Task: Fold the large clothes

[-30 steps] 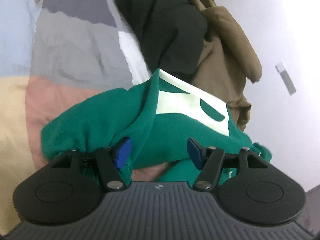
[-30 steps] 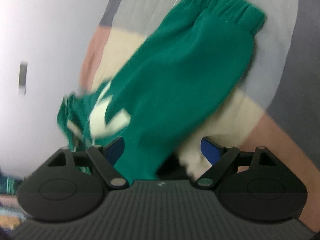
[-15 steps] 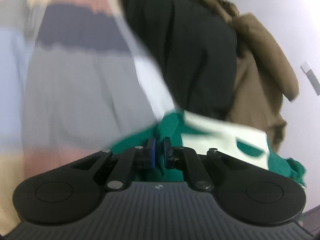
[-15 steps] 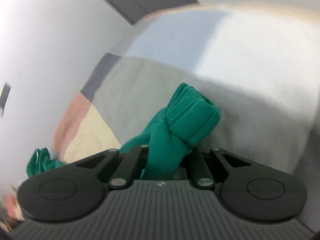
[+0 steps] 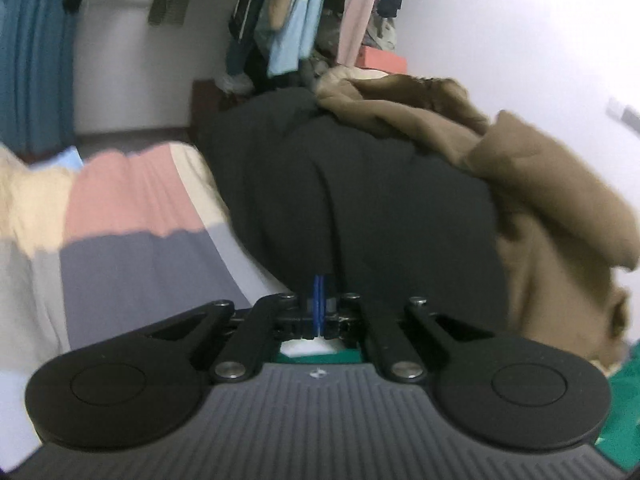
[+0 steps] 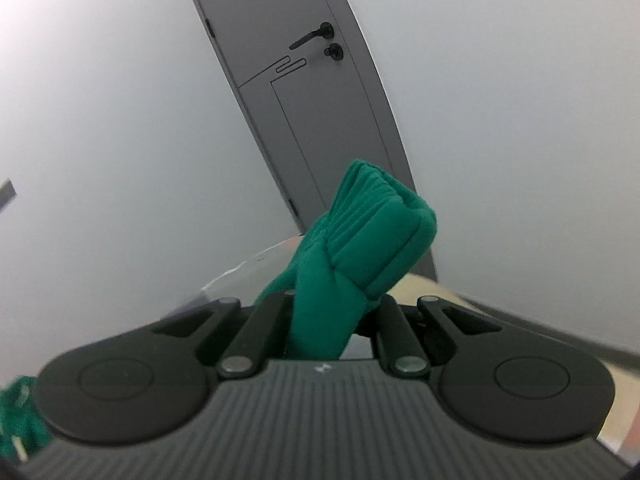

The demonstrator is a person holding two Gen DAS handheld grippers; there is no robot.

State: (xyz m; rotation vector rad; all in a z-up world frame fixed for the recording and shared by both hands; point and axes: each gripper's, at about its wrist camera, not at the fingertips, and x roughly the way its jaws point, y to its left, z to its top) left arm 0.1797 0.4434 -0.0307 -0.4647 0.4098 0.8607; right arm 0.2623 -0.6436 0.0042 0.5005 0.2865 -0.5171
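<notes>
The green sweatshirt with a white print shows only in slivers under my left gripper (image 5: 319, 304) and at the lower right edge (image 5: 624, 392). The left jaws are pressed together; green and white cloth hangs just below them, so they appear shut on a thin fold of it. My right gripper (image 6: 332, 312) is shut on a bunched, ribbed part of the green sweatshirt (image 6: 360, 240), lifted high so the cloth stands against the wall and door.
A black coat (image 5: 340, 184) and a brown hooded coat (image 5: 532, 184) lie piled ahead on the patchwork bedspread (image 5: 132, 240). Hanging clothes (image 5: 304, 12) fill the back. A grey door (image 6: 312, 92) and white wall face the right gripper.
Both grippers went from open to shut on the green sweatshirt and rose. The views swung up from the bed toward the coats, the wall and the door.
</notes>
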